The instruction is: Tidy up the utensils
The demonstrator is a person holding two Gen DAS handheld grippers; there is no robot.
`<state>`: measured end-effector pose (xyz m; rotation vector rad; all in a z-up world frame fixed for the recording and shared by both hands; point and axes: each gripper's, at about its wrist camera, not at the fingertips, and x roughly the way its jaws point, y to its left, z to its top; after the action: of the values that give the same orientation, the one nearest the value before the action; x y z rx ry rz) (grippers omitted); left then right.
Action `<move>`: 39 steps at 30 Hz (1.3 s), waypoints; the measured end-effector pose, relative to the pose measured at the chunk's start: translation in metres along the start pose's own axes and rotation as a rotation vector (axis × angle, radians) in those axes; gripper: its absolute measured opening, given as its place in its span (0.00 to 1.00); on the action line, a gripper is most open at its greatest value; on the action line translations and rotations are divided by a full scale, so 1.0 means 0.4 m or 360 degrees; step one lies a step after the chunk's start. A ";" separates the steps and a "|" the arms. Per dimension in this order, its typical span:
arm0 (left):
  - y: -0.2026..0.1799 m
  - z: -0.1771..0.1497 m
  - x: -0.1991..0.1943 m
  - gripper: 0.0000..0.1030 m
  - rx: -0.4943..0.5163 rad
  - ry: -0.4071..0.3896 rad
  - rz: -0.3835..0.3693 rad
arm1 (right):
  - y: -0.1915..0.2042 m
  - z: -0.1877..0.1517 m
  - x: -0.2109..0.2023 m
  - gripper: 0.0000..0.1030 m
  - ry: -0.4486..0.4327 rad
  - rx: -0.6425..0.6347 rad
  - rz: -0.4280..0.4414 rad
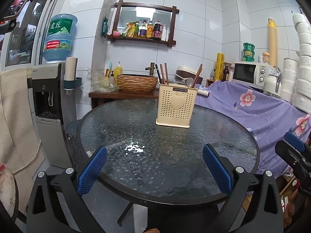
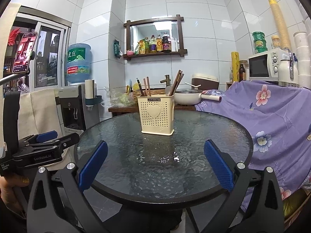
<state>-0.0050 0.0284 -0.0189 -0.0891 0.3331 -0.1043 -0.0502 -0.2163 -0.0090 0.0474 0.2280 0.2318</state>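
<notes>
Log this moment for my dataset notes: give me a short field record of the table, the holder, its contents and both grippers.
table: round dark glass table, nothing loose on it
holder: cream perforated utensil holder with a heart, upright on the table's far side
contents: brown chopsticks to the left, more chopsticks and a spoon to the right, standing in the holder
left gripper: open, holding nothing, at the table's near edge
right gripper: open, holding nothing, at the near edge

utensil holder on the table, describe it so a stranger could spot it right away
Find the round glass table in the middle of the room. Standing alone on its far half is the cream utensil holder, a perforated plastic box with a raised heart on its front, chopsticks poking out the top.
</notes>
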 end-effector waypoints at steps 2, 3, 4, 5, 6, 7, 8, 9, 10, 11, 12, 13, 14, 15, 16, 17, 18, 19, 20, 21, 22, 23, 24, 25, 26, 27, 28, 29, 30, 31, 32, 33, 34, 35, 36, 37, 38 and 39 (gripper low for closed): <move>0.001 0.000 0.002 0.94 -0.0003 0.0004 0.0000 | 0.000 -0.001 0.002 0.95 0.0007 -0.0002 0.0003; 0.002 0.000 0.003 0.94 -0.0005 0.0006 -0.0002 | 0.002 -0.002 0.002 0.95 0.0007 -0.0005 0.0004; 0.002 -0.001 0.003 0.94 -0.0007 0.0010 -0.0003 | 0.003 -0.001 0.003 0.95 0.0008 -0.0008 0.0005; 0.002 -0.002 0.004 0.94 -0.0006 0.0013 -0.0002 | 0.004 -0.001 0.003 0.95 0.0009 -0.0011 0.0005; 0.001 -0.003 0.003 0.94 -0.0005 0.0016 0.0003 | 0.006 -0.003 0.003 0.95 0.0010 -0.0012 0.0005; 0.002 -0.004 0.003 0.94 -0.0005 0.0019 0.0011 | 0.008 -0.004 0.003 0.95 0.0009 -0.0014 0.0005; 0.003 -0.005 0.001 0.94 -0.0005 0.0018 0.0021 | 0.009 -0.004 0.003 0.95 0.0007 -0.0015 0.0006; 0.003 -0.006 0.000 0.94 -0.0001 0.0015 0.0031 | 0.008 -0.004 0.001 0.95 0.0006 -0.0013 0.0007; 0.004 -0.007 -0.001 0.94 0.0002 0.0012 0.0035 | 0.009 -0.005 0.000 0.95 0.0004 -0.0011 0.0009; 0.004 -0.007 -0.002 0.94 0.0006 0.0012 0.0041 | 0.010 -0.004 0.001 0.95 0.0004 -0.0010 0.0010; 0.004 -0.007 -0.002 0.94 0.0009 0.0015 0.0047 | 0.010 -0.005 0.001 0.95 0.0006 -0.0011 0.0011; 0.004 -0.008 -0.002 0.94 0.0009 0.0016 0.0050 | 0.010 -0.006 0.002 0.95 0.0009 -0.0012 0.0011; 0.004 -0.008 -0.001 0.94 0.0009 0.0020 0.0049 | 0.007 -0.006 0.004 0.95 0.0011 -0.0011 0.0013; 0.003 -0.008 -0.001 0.94 0.0008 0.0022 0.0046 | 0.007 -0.006 0.004 0.95 0.0014 -0.0010 0.0016; 0.002 -0.009 -0.001 0.94 0.0008 0.0027 0.0038 | 0.006 -0.006 0.004 0.95 0.0014 -0.0011 0.0015; 0.001 -0.009 0.000 0.94 0.0009 0.0029 0.0036 | 0.005 -0.006 0.004 0.95 0.0014 -0.0010 0.0014; -0.001 -0.011 0.000 0.94 0.0011 0.0031 0.0036 | 0.005 -0.006 0.005 0.95 0.0014 -0.0009 0.0014; -0.003 -0.011 0.001 0.94 0.0014 0.0033 0.0034 | 0.005 -0.006 0.005 0.95 0.0013 -0.0009 0.0013; -0.005 -0.012 0.001 0.94 0.0014 0.0034 0.0032 | 0.005 -0.006 0.005 0.95 0.0012 -0.0010 0.0009; -0.006 -0.011 0.001 0.94 0.0012 0.0034 0.0030 | 0.004 -0.006 0.005 0.95 0.0013 -0.0008 0.0010; -0.005 -0.011 0.000 0.94 0.0006 0.0034 0.0024 | 0.003 -0.005 0.006 0.95 0.0013 -0.0005 0.0011; -0.003 -0.011 0.001 0.94 0.0000 0.0036 0.0020 | 0.002 -0.005 0.006 0.95 0.0014 0.0000 0.0012; -0.003 -0.011 0.001 0.94 -0.0005 0.0038 0.0021 | 0.000 -0.005 0.006 0.95 0.0012 0.0004 0.0013; 0.000 -0.011 0.001 0.94 -0.0007 0.0041 0.0025 | -0.001 -0.005 0.005 0.95 0.0010 0.0006 0.0013; 0.000 -0.010 0.001 0.94 -0.0008 0.0045 0.0034 | -0.002 -0.006 0.005 0.95 0.0008 0.0007 0.0012; -0.001 -0.010 0.002 0.94 -0.0008 0.0047 0.0037 | -0.003 -0.006 0.004 0.95 0.0008 0.0007 0.0011; 0.000 -0.009 0.002 0.94 -0.0009 0.0050 0.0038 | -0.003 -0.006 0.004 0.95 0.0010 0.0008 0.0012; 0.000 -0.009 0.002 0.94 -0.0008 0.0050 0.0041 | -0.003 -0.007 0.004 0.95 0.0012 0.0010 0.0014; -0.001 -0.009 0.002 0.94 -0.0003 0.0050 0.0043 | -0.003 -0.007 0.004 0.95 0.0011 0.0011 0.0015; -0.002 -0.010 0.002 0.94 0.0001 0.0052 0.0043 | -0.003 -0.008 0.004 0.95 0.0010 0.0014 0.0016; -0.004 -0.010 0.002 0.94 0.0005 0.0057 0.0044 | -0.004 -0.009 0.004 0.95 0.0011 0.0015 0.0017; -0.005 -0.011 0.003 0.94 0.0007 0.0065 0.0039 | -0.004 -0.009 0.004 0.95 0.0013 0.0014 0.0017; -0.006 -0.010 0.005 0.94 0.0005 0.0070 0.0034 | -0.004 -0.009 0.005 0.95 0.0016 0.0013 0.0017; -0.006 -0.011 0.005 0.94 0.0003 0.0072 0.0030 | -0.003 -0.010 0.004 0.95 0.0016 0.0014 0.0017; -0.007 -0.010 0.005 0.94 0.0004 0.0073 0.0027 | -0.003 -0.010 0.004 0.95 0.0015 0.0014 0.0017; -0.008 -0.010 0.005 0.94 0.0005 0.0074 0.0026 | -0.002 -0.010 0.004 0.95 0.0013 0.0014 0.0018; -0.010 -0.010 0.005 0.94 0.0007 0.0074 0.0027 | -0.004 -0.010 0.005 0.95 0.0014 0.0014 0.0017; -0.010 -0.009 0.006 0.94 0.0007 0.0073 0.0029 | -0.004 -0.011 0.006 0.95 0.0013 0.0011 0.0016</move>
<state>-0.0044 0.0239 -0.0225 -0.0794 0.3793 -0.0888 -0.0487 -0.2172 -0.0138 0.0548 0.2367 0.2414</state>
